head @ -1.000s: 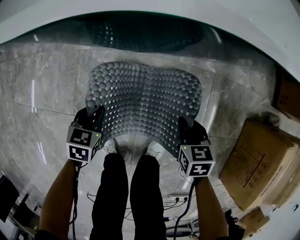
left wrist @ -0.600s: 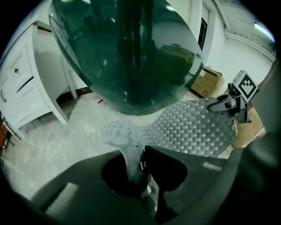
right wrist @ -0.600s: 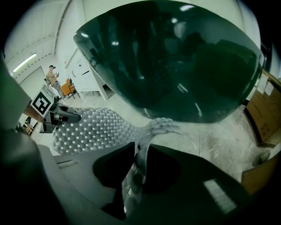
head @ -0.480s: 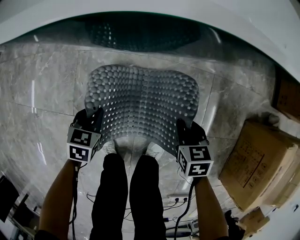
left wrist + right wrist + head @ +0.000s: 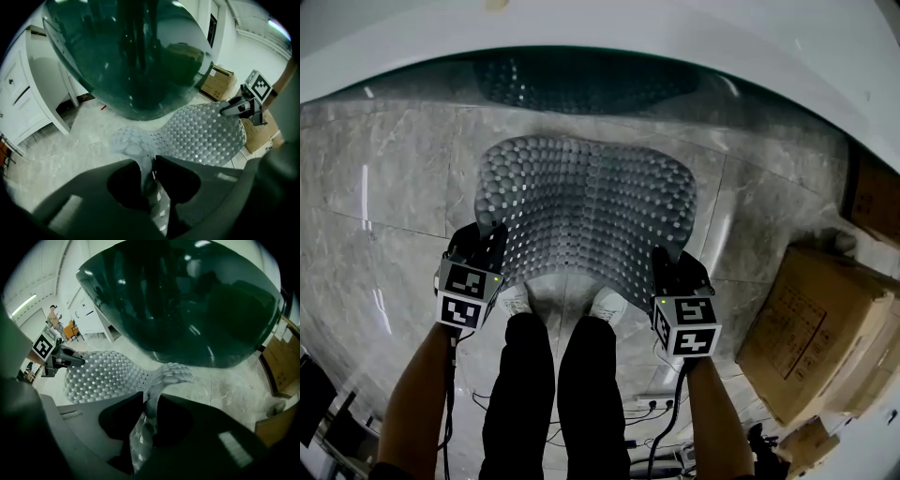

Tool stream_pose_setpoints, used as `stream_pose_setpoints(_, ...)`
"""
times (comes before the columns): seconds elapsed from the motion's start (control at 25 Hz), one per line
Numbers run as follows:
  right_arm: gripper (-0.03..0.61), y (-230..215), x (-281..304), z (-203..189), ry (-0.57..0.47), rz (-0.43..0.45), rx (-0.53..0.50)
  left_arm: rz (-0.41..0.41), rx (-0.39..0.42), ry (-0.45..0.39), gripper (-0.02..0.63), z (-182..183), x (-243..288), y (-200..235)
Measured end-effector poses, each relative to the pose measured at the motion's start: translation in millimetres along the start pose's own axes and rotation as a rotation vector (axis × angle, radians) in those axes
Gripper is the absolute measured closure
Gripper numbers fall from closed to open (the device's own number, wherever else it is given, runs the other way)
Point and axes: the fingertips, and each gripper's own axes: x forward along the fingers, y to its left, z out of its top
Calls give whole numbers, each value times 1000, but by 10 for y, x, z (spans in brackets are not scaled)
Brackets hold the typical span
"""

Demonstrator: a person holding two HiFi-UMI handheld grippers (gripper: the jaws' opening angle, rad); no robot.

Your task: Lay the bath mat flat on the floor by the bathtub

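Mat [image 5: 586, 206] is held spread over the floor [image 5: 384, 187] just before the tub [image 5: 581, 80]. The left gripper [image 5: 487, 240] and right gripper [image 5: 668, 263] are each clamped on a near corner. Lower both evenly, far edge first, without bunching. Shoes [image 5: 516, 300] sit under the near edge and may snag it. Boxes [image 5: 811, 328] lie clear to the right.

Glossy grey marble-tiled floor [image 5: 384, 178] carries the dark bathtub [image 5: 581, 80] at the far side, a person's 2 white shoes [image 5: 515, 300], cardboard boxes [image 5: 811, 328] on the right, loose cables [image 5: 649, 405] behind
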Motion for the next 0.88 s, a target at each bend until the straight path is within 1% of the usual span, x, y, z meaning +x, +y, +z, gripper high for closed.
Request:
stream_pose_setpoints(0.32,479,-71,37,-152,35,-3,24,-7,-6,26,561,-93,55,5)
stream_pose_setpoints(0.44,486,-139,5,-116,-4,-35,54,-4,-6,27,561,-99,53,21)
stream_pose_setpoints(0.48,521,-161,-10,-82,-23,-44,60,1,-9,30,562,-109,53,33)
stream_pose_setpoints(0.52,531,-173,-17,-48,-34,-47,61,7,-10,36,562,-121,54,52)
stream_pose_setpoints(0.6,513,-174,-17,6,-41,-45,56,16,3,48,561,-131,57,88)
stream_pose_setpoints(0.68,511,-170,-20,41,-53,-40,65,19,14,54,561,-141,64,101)
stream_pose_setpoints(0.88,506,-173,-10,-47,-43,-34,79,24,1,58,560,-171,83,86)
